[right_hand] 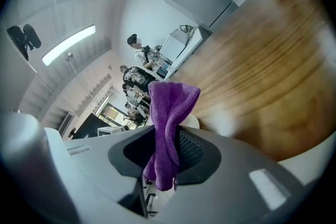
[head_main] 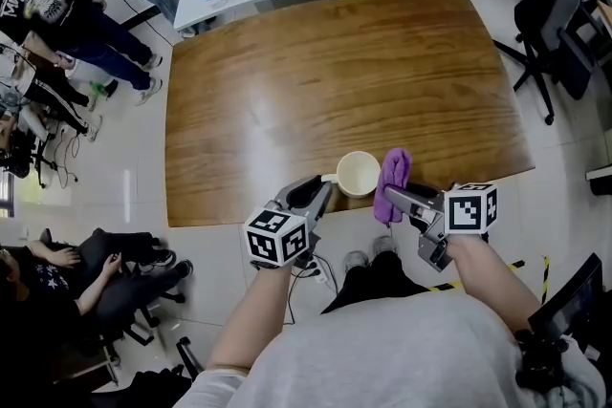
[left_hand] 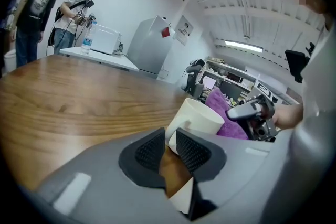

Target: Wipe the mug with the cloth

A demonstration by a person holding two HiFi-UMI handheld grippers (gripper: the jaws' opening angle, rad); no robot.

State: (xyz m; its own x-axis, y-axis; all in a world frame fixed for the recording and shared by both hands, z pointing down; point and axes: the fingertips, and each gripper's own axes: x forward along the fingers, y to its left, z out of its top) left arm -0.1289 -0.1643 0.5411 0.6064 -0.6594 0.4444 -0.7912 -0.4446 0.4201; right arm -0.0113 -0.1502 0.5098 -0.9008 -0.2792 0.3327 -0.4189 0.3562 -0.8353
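Big wooden worktop (head_main: 316, 81), with the white mug (head_main: 359, 174) at its near edge, mouth up. The purple cloth (head_main: 392, 179) hangs just right of the mug, clamped tight in the right tongs (right_hand: 167, 136). The left tongs (left_hand: 169, 140) are nearly closed, pinching the mug's handle. Tip imo: keep that handle grip firm so the mug can't spin, then press the cloth's loose end on the wall and sweep round.

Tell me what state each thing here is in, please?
mug: upright, looks empty, handle clamped by the left gripper.
cloth: bunched up, held beside the mug's rim; contact unclear.
left gripper: shut on the mug's handle.
right gripper: shut on the cloth.
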